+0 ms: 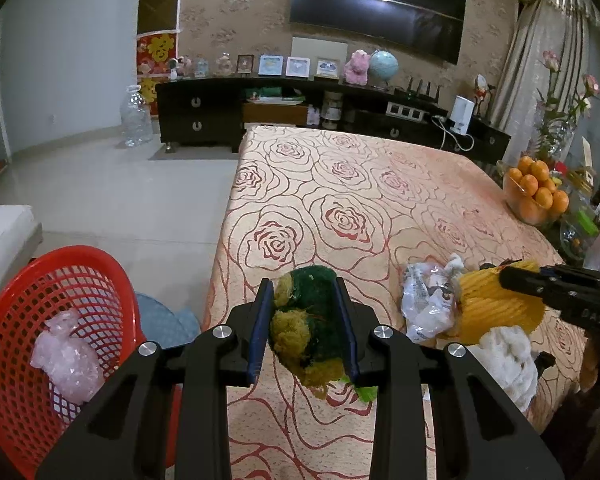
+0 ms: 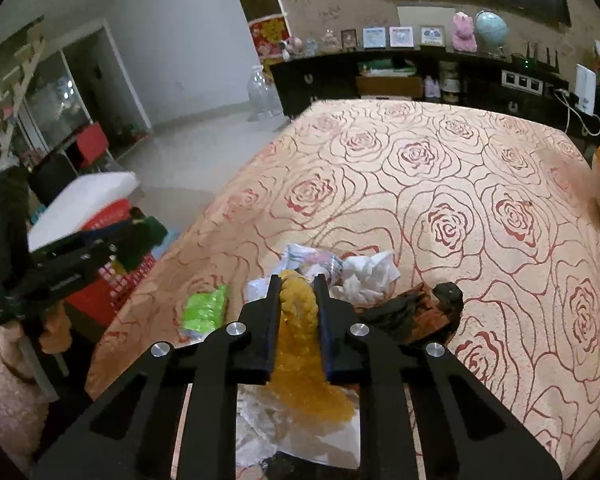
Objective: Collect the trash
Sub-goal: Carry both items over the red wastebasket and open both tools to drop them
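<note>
Rose tablecloth (image 1: 340, 184) | left tongs (image 1: 305, 320) grip green-yellow sponge (image 1: 308, 320) | right tongs (image 2: 298, 320) grip yellow netting (image 2: 300, 344), end hidden

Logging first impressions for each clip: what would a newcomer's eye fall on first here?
Probably the left tool clamped on a green-and-yellow scrubbing sponge above the table's near edge, with the red mesh basket just to its left. Next, the right tool gripping a yellow foam net over a heap of crumpled paper on the rose-patterned tablecloth.

Both wrist views look along their fingers, sharing the rose-patterned table (image 1: 340, 184).
</note>
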A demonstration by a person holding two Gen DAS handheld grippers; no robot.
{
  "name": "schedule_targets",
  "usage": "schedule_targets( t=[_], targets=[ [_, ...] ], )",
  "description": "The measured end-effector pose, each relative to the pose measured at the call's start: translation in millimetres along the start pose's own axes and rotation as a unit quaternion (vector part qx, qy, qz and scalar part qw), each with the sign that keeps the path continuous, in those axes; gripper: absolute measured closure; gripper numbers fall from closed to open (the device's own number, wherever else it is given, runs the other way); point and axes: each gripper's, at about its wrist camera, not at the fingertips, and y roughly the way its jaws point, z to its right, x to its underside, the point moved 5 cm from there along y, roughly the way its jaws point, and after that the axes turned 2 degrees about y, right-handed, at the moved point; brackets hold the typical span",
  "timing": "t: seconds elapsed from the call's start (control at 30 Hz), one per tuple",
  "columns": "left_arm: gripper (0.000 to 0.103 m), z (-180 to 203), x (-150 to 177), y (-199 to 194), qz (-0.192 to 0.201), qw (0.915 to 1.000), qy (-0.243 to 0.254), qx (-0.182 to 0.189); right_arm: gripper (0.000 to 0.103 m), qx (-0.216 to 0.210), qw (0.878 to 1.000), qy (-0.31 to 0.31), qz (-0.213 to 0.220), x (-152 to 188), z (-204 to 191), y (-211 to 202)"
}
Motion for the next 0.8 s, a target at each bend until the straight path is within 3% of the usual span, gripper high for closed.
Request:
schedule_targets(
  t=[0.23, 0.8],
  targets=[
    [0.074, 1, -4, -9, 0.022, 0.9998, -0.003, -0.002, 0.086, -0.016, 0.998, 0.033, 0.057, -14, 11, -29],
    [0.074, -2, -9, -16, 0.036, 0.9992, -0.002, -0.019, 0.086, 0.029, 0.995, 0.029, 0.096, -17, 15, -44]
  ],
)
